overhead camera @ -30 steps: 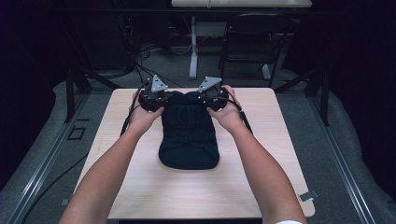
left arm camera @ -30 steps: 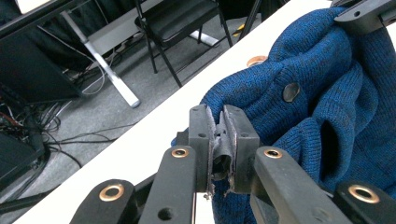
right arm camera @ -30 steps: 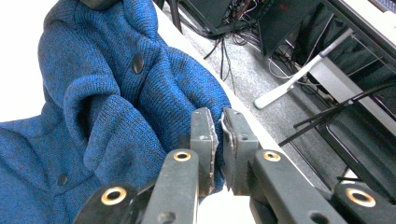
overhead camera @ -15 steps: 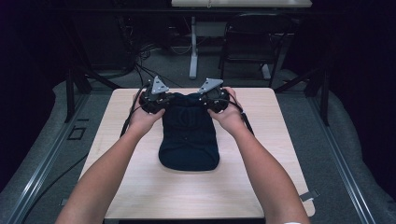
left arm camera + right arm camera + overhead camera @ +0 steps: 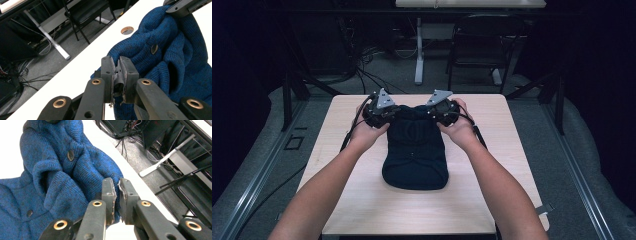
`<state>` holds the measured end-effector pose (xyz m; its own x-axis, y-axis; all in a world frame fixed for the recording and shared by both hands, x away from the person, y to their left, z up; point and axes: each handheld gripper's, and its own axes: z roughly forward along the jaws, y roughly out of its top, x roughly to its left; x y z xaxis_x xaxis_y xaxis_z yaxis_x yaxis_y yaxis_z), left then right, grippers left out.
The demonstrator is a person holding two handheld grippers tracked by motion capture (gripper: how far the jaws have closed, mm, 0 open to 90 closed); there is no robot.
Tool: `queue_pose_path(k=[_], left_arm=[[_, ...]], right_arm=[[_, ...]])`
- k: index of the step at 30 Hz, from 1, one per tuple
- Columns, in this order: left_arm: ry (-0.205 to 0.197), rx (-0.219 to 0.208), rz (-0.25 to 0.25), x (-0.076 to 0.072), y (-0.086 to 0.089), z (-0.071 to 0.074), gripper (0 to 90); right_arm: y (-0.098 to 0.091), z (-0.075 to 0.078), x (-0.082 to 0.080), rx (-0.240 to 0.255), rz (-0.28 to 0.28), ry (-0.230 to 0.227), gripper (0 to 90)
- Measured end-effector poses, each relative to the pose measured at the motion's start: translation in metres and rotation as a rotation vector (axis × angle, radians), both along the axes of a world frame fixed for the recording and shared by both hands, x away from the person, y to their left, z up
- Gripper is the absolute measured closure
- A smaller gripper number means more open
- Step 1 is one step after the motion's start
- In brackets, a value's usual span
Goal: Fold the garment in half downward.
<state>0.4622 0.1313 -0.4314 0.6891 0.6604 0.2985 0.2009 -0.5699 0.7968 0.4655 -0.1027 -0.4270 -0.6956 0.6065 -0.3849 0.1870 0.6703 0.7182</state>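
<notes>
A dark blue knitted garment (image 5: 414, 150) with buttons lies lengthwise on the pale wooden table (image 5: 362, 200), its far end bunched up between the two hands. My left gripper (image 5: 393, 114) is at the far left corner of the garment. In the left gripper view its jaws (image 5: 117, 62) stand shut, with the knit (image 5: 170, 57) gathered right behind and under them. My right gripper (image 5: 435, 112) is at the far right corner. In the right gripper view the jaws (image 5: 116, 183) are almost together at the edge of the knit (image 5: 62, 170).
A round cable hole (image 5: 127, 30) sits in the table near its far edge. Beyond the table stand a dark chair (image 5: 482, 45) and a white desk leg (image 5: 418, 55), with cables on the floor. Metal rails run along both sides of the table.
</notes>
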Motion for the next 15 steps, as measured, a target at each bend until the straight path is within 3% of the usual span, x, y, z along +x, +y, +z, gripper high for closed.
queue_pose_path(k=[11,14,15], left_arm=[[0.006,-0.020,-0.015,-0.014,0.005,-0.011,82.7],[0.005,-0.008,-0.038,-0.032,0.005,-0.029,82.8],[0.005,-0.008,-0.038,-0.032,0.005,-0.029,82.8]], right_arm=[[-0.001,-0.006,-0.013,-0.011,0.037,-0.009,82.7],[0.001,-0.017,-0.029,-0.037,0.066,-0.031,82.7],[0.002,-0.022,-0.034,-0.052,0.076,-0.042,82.7]])
